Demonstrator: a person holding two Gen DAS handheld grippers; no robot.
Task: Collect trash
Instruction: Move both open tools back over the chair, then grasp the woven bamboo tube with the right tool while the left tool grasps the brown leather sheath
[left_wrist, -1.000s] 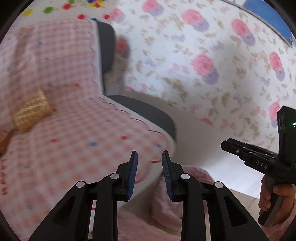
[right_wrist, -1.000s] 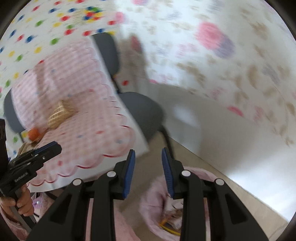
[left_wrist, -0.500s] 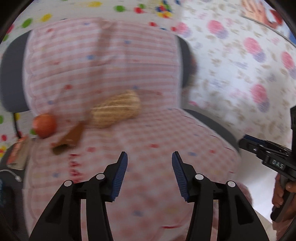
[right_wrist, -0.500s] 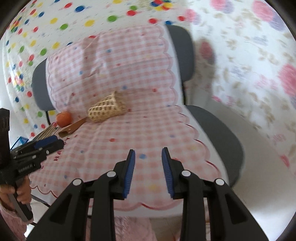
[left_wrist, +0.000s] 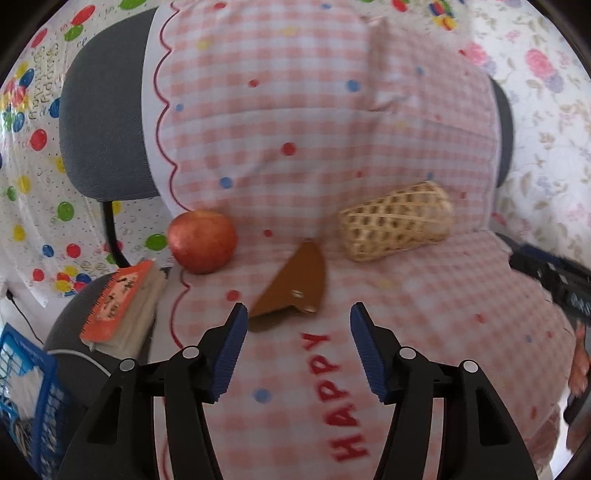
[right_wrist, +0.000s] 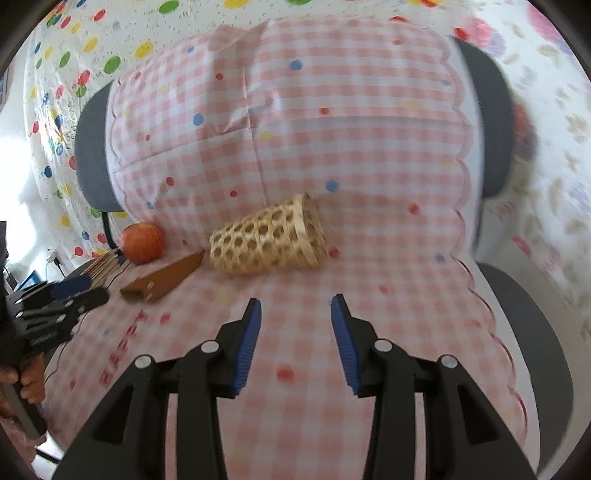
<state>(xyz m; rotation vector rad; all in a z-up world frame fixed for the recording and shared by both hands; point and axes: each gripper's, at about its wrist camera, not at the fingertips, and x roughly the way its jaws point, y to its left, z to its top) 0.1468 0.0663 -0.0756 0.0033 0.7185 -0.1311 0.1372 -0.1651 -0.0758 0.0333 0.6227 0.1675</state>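
Both grippers have swung from the wall to face the cloth-covered chair (left_wrist: 110, 122). Left to right lie a book (left_wrist: 122, 306), apple (left_wrist: 202, 242), brown wedge (left_wrist: 291, 286) and wicker basket (left_wrist: 397, 221). Left gripper (left_wrist: 295, 343) and right gripper (right_wrist: 295, 339) hover with jaws open and empty; nothing looks collected yet.

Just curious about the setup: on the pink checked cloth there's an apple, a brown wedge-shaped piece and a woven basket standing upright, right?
Not quite. The woven basket lies on its side, as the right wrist view shows. The apple and brown wedge-shaped piece are on the pink checked cloth as you say.
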